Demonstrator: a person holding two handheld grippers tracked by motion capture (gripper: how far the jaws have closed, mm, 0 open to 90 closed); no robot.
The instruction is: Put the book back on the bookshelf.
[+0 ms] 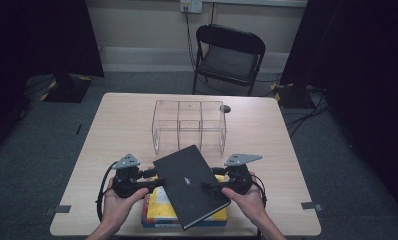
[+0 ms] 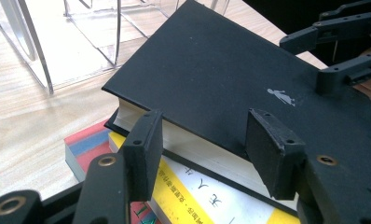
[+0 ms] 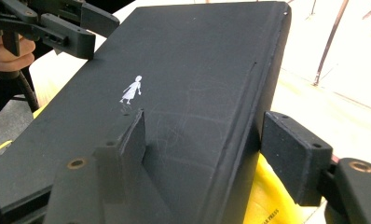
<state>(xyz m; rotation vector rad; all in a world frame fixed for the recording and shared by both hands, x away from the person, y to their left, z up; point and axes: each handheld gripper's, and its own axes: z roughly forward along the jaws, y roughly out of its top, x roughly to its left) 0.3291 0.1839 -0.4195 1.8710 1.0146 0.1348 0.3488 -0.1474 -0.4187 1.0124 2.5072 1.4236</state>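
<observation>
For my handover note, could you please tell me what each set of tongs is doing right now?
Left tongs: closed on the page edge of the black book.
Right tongs: closed on the book's spine edge.

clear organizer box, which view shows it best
The high view: the whole clear organizer shows, dividers included, beyond the black book. The left gripper view catches its near walls; the right gripper view, thin edges at top right.

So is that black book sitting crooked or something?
Yes. The black book lies turned at an angle across the yellow book below, one corner poking past the table's near edge. The left gripper and right gripper straddle its two long edges.
</observation>
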